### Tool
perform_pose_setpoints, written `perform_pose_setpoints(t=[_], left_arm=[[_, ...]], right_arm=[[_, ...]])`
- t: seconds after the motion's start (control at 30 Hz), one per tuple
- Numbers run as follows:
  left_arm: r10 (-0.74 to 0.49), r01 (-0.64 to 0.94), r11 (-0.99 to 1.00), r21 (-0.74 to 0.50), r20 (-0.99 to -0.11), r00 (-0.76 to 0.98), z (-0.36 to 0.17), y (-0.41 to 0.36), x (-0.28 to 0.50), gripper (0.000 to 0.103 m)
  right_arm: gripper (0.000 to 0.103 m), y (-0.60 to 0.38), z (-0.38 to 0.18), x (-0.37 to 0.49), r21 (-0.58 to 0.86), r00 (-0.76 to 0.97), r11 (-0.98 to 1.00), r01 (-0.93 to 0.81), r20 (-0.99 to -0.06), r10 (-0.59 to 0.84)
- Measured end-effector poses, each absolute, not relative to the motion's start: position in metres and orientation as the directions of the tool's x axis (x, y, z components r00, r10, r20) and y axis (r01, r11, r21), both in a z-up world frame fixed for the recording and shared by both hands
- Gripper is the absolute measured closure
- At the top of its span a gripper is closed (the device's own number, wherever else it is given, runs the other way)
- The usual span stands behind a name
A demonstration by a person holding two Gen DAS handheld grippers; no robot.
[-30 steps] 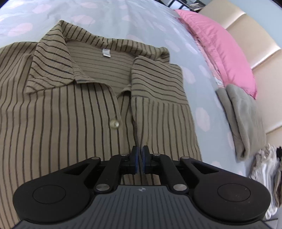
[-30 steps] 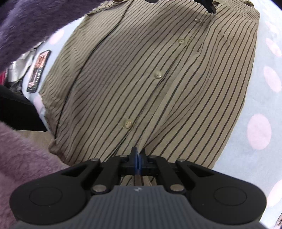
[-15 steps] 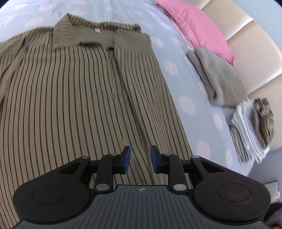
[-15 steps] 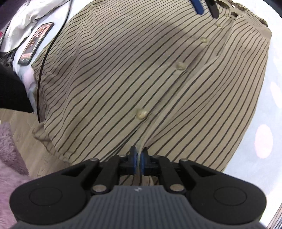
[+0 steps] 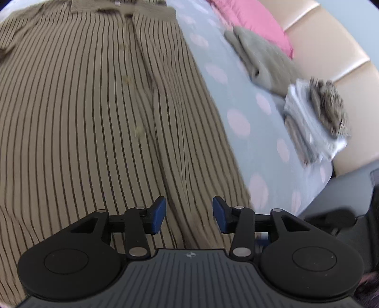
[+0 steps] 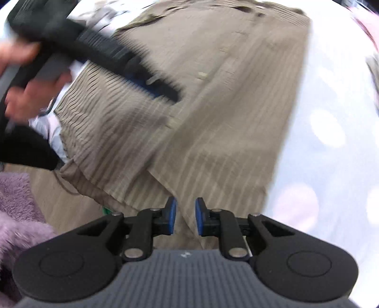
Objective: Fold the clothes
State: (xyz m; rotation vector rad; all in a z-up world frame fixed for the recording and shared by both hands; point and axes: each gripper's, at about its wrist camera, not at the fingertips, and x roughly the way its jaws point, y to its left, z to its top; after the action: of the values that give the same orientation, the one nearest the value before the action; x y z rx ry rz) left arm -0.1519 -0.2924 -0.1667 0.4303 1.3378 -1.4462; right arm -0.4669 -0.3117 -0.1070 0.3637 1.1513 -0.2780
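- Left wrist view: since a second ago the left gripper (image 5: 189,214) has pulled back from the collar toward the hem of the shirt (image 5: 94,113), and its jaws — pressed together then — have just been opening; they now stand well apart over the striped cloth with nothing pinched between them.
- The shirt lies flat, front up, on the dotted sheet (image 5: 236,118), collar at the far end. To its right sit a pink pillow (image 5: 251,19), a folded grey garment (image 5: 260,59) touching the pillow, and a stack of folded clothes (image 5: 315,118) near the bed's edge.
- Right wrist view: the right gripper (image 6: 185,216) has let go too — its jaws have just been opening and stand slightly apart above the shirt's hem, the pads clear of the cloth.
- The picture is blurred. A hand (image 6: 30,94) at upper left holds the left gripper over the shirt. The hem's left corner hangs past the bed's edge; a purple fleecy sleeve (image 6: 16,213) fills the lower left.
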Motion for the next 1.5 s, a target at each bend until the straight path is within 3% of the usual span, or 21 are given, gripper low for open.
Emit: perform_pose_setpoints(t=[0.2,0.33,0.37,0.43,0.47,0.67,1.03,1.17,1.27,1.5], left_arm=[[-0.430,0.848,0.207,-0.487,-0.824,-0.369,-0.183,-0.278,-0.178,0.064],[-0.438,0.825,0.220,-0.520,-0.809,-0.393,-0.190,-0.270,-0.182,0.088],[-0.438,0.822,0.222,-0.524,-0.807,-0.396,-0.192,-0.267,-0.182,0.095],[-0.440,0.818,0.229,-0.528,-0.806,-0.397,-0.197,-0.264,-0.183,0.102],[-0.442,0.815,0.236,-0.529,-0.806,-0.395,-0.198,-0.263,-0.183,0.103],[-0.420,0.809,0.239,-0.538,-0.808,-0.413,-0.203,-0.263,-0.183,0.103],[-0.365,0.836,0.239,-0.494,-0.844,-0.394,-0.215,-0.261,-0.190,0.103],[-0.335,0.901,0.174,-0.398,-0.884,-0.326,-0.200,-0.257,-0.202,0.094],[-0.369,0.917,0.159,-0.366,-0.883,-0.289,-0.185,-0.250,-0.202,0.085],[-0.386,0.926,0.185,-0.328,-0.891,-0.238,-0.165,-0.235,-0.178,0.082]], right_arm=[[0.070,-0.304,-0.120,-0.501,0.046,0.349,0.890,0.454,-0.928,-0.130],[0.066,-0.310,-0.138,-0.508,0.003,0.280,0.871,0.492,-0.947,-0.155],[0.067,-0.314,-0.143,-0.509,0.011,0.268,0.861,0.509,-0.953,-0.145],[0.084,-0.322,-0.151,-0.512,0.054,0.251,0.836,0.546,-0.963,-0.101],[0.103,-0.327,-0.155,-0.515,0.085,0.247,0.821,0.564,-0.966,-0.070],[0.103,-0.329,-0.151,-0.530,0.172,0.242,0.770,0.614,-0.970,0.024],[0.103,-0.317,-0.165,-0.523,0.019,0.085,0.805,0.593,-0.996,-0.040],[0.096,-0.319,-0.147,-0.518,-0.022,0.121,0.792,0.610,-0.985,-0.121],[0.080,-0.328,-0.130,-0.518,-0.006,0.176,0.753,0.658,-0.971,-0.163],[0.079,-0.339,-0.115,-0.505,-0.025,0.229,0.712,0.701,-0.939,-0.258]])
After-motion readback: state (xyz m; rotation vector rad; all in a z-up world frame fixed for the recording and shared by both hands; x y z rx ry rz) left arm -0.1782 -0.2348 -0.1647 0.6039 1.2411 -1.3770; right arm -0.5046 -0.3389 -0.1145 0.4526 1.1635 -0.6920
